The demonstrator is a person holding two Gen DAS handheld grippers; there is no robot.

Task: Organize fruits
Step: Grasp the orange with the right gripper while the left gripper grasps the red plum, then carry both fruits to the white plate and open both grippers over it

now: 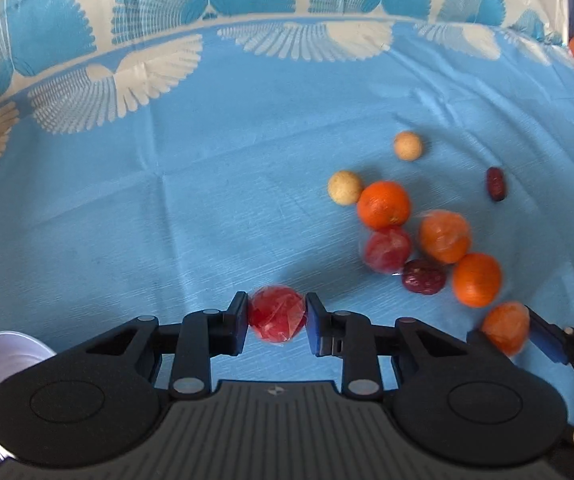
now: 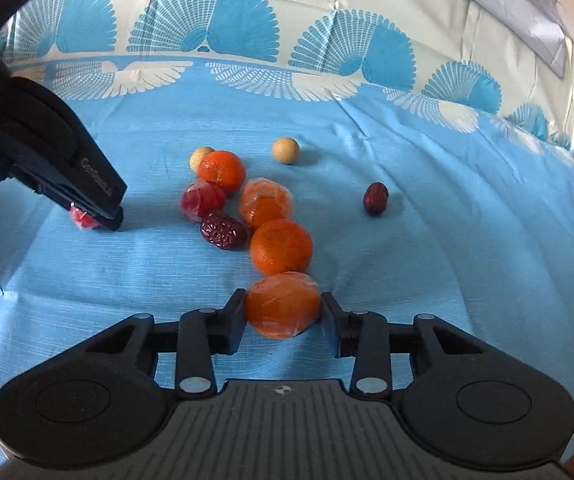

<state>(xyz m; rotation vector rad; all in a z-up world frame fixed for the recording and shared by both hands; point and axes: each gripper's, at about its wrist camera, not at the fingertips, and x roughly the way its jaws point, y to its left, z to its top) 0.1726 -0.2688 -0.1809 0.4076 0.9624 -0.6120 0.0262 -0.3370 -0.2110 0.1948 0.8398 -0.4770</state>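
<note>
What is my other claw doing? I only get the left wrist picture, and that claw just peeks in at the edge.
Observer: Your right claw is shut on a wrapped orange, with one finger on each side of it.
Operator: Why can't I tell if my red one is up in the air?
Observer: You're looking straight down on it. From the side, in the right wrist view, your left claw has the red fruit low down. The fruit seems to sit on the blue cloth, not lifted.
</note>
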